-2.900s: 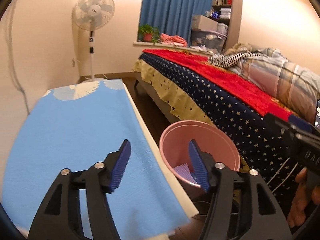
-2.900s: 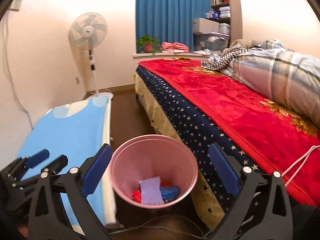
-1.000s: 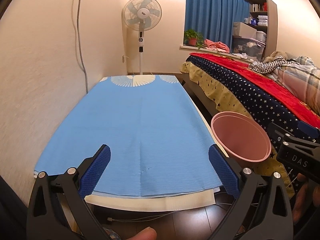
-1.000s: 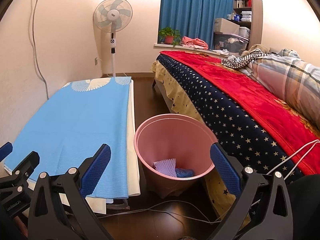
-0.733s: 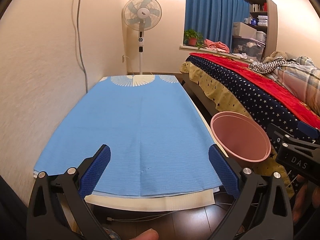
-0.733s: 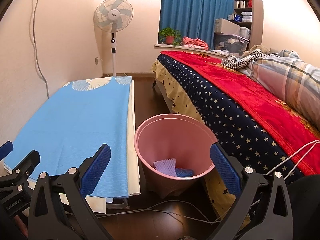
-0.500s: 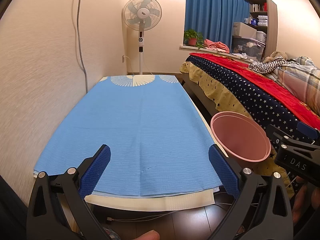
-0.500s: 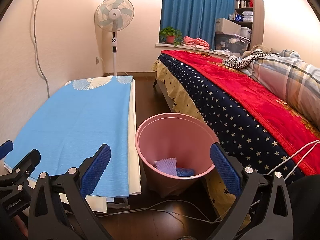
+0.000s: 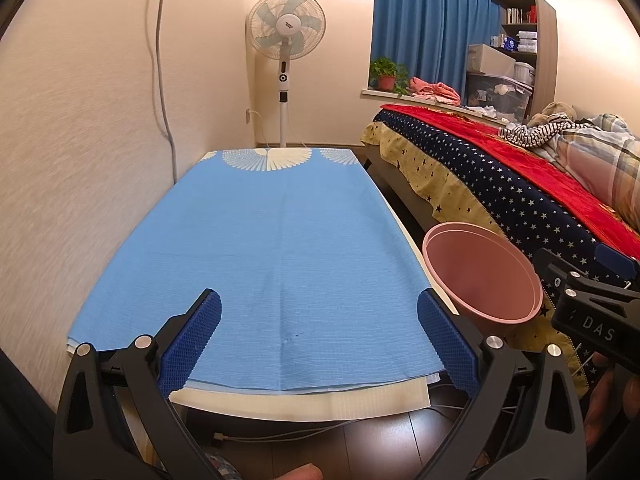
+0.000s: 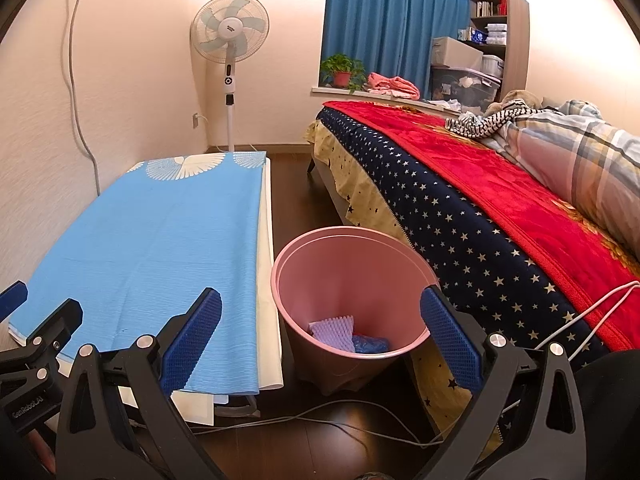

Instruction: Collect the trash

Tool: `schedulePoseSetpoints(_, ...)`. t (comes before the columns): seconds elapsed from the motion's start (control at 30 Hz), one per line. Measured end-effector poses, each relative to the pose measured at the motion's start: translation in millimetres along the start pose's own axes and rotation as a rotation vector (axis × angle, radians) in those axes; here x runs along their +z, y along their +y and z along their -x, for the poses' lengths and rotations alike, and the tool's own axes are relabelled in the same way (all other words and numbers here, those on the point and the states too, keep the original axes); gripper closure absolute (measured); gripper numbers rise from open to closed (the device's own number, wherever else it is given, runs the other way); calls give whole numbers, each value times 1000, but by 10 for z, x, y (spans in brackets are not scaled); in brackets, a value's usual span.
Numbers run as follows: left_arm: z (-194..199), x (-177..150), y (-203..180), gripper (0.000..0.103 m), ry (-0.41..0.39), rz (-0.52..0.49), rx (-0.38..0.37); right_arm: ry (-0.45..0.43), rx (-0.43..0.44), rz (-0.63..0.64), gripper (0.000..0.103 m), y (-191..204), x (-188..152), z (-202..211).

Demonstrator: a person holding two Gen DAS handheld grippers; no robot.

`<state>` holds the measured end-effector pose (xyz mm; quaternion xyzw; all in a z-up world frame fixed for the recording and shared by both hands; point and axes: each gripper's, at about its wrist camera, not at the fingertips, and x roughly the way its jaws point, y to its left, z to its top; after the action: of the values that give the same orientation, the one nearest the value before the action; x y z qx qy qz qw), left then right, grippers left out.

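A pink trash bin [image 10: 352,276] stands on the floor between the low table and the bed; it also shows in the left wrist view [image 9: 480,276]. Inside it lie a purple textured piece [image 10: 332,330] and a blue crumpled piece [image 10: 370,345]. My left gripper [image 9: 318,340] is open and empty, held over the near end of the blue cloth [image 9: 264,248] on the table. My right gripper [image 10: 320,344] is open and empty, held in front of the bin. No trash shows on the cloth.
A bed with a red and starred blanket [image 10: 500,200] runs along the right. A standing fan [image 9: 285,40] is at the far wall. White cables [image 10: 340,420] lie on the dark floor under the table's near edge. The wall [image 9: 80,140] borders the table's left side.
Since 2.9 s ago both grippers pulled back from the bin and the left one opened wide and swung over the table. In the last second almost nothing moved.
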<state>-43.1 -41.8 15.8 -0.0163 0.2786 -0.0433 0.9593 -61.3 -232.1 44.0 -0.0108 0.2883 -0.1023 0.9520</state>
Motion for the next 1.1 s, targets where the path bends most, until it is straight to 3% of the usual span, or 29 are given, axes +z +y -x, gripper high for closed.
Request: schedulePoseSetpoints(1.1, -3, -15, 2, 8, 1, 26, 7, 0, 0, 2, 5, 9, -3, -1)
